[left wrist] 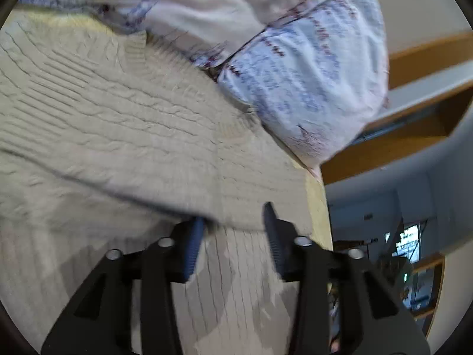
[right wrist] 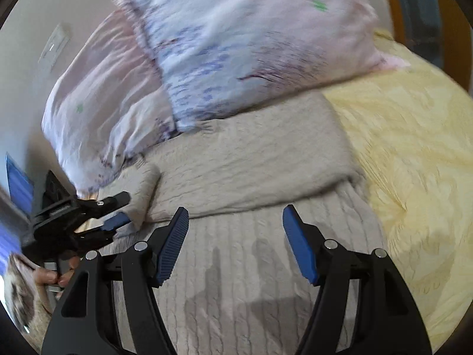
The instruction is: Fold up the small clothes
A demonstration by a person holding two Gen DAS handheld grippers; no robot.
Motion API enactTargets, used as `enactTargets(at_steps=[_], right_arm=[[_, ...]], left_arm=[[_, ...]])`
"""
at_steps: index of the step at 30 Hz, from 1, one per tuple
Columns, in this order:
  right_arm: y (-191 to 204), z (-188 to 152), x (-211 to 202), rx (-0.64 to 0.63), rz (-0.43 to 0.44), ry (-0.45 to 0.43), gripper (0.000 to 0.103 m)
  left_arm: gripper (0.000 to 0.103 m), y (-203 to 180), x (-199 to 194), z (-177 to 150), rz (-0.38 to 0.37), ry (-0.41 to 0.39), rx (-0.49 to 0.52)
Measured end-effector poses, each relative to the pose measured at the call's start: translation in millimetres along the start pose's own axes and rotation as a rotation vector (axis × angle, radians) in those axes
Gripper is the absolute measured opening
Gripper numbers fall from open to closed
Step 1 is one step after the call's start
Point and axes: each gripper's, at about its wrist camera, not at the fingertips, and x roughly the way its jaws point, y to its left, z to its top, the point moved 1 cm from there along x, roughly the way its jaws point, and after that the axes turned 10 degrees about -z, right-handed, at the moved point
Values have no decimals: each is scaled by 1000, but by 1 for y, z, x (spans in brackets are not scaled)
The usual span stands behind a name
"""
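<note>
Your right gripper stood wide open, holding nothing, above the beige sweater at frame centre on the yellow bedspread. Your left gripper, also spread, straddled its folded edge below the pillows.

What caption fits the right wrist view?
Open right tongs over a half-folded beige knit sweater on a yellow bedspread, pillows behind.

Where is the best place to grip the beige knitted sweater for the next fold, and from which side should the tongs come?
Probably the free lower part of the beige knitted sweater, at its side edge nearest the yellow bedspread. The upper part is already folded over and lies partly under the pillow, so the lower hem is the loose end. The open right tongs could come in low from that outer side.
</note>
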Motion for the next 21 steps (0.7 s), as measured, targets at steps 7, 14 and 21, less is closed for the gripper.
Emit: enactTargets(at_steps=[7, 14, 21], right_arm=[[115, 9, 5, -451, 124, -30, 67], [229, -16, 61, -799, 179, -25, 53], [280, -50, 110, -954, 105, 20, 44]], left_arm=[[46, 27, -94, 1, 191, -186, 96], [34, 83, -120, 1, 278, -219, -44], [32, 91, -128, -1, 272, -222, -44]])
